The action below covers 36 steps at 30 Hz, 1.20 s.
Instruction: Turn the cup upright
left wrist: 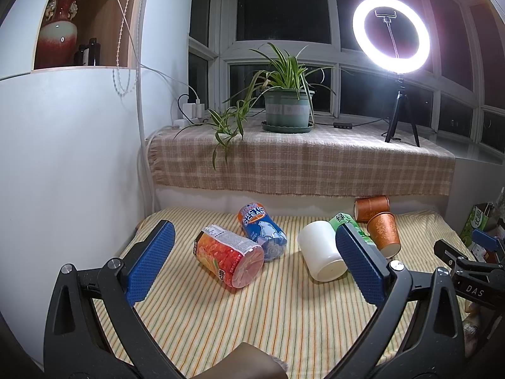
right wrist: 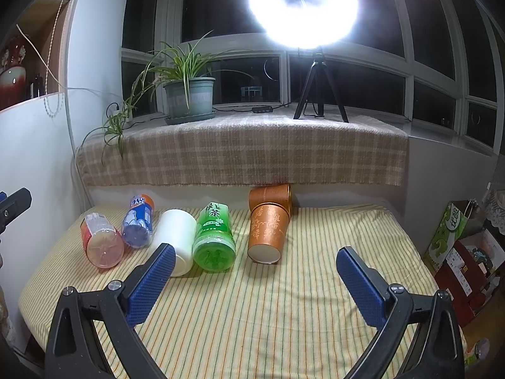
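A white cup (left wrist: 320,252) lies on its side on the striped cloth, its base toward me; it also shows in the right wrist view (right wrist: 175,237). Two brown paper cups lie on their sides further right, one nearer (left wrist: 383,234) (right wrist: 267,233) and one behind it at the wall (left wrist: 371,207) (right wrist: 271,196). My left gripper (left wrist: 255,262) is open and empty, its right finger (left wrist: 359,265) just in front of the white cup. My right gripper (right wrist: 255,279) is open and empty, short of the cups.
An orange-label bottle (left wrist: 228,257), a blue Arctic Ocean bottle (left wrist: 263,232) and a green tea bottle (right wrist: 214,237) lie on the cloth. A checked ledge (right wrist: 246,154) holds a potted plant (left wrist: 287,104) and a ring light on a tripod (left wrist: 397,113). Bags (right wrist: 464,246) stand at the right.
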### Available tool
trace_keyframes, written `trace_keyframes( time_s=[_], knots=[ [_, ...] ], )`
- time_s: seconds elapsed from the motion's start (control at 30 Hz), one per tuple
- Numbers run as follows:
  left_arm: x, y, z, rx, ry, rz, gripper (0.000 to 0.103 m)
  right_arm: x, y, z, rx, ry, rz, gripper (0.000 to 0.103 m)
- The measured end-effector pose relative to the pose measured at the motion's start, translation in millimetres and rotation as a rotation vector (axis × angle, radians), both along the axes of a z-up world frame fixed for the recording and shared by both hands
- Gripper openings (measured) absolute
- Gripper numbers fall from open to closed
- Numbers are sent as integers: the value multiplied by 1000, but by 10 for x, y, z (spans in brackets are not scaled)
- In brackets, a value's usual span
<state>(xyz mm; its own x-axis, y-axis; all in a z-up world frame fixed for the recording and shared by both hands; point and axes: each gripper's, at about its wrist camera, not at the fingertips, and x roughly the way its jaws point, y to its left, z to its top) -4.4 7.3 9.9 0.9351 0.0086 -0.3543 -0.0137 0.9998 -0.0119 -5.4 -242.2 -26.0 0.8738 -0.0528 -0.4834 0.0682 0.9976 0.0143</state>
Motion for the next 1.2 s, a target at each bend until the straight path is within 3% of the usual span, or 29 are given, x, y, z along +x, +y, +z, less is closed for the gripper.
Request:
trace_keyframes(
  time_s=[0.87,1.0,1.2],
  knots=[
    [65,92,-172,-12,38,20,103,29,-4,-73,14,26,3,103],
    [163,211,-236,-43,94,14,103,33,4,-92,13,33,3,103],
    [403,522,-446,-160,244,9,103,55,-15,-118,18,48,0,103]
  ],
)
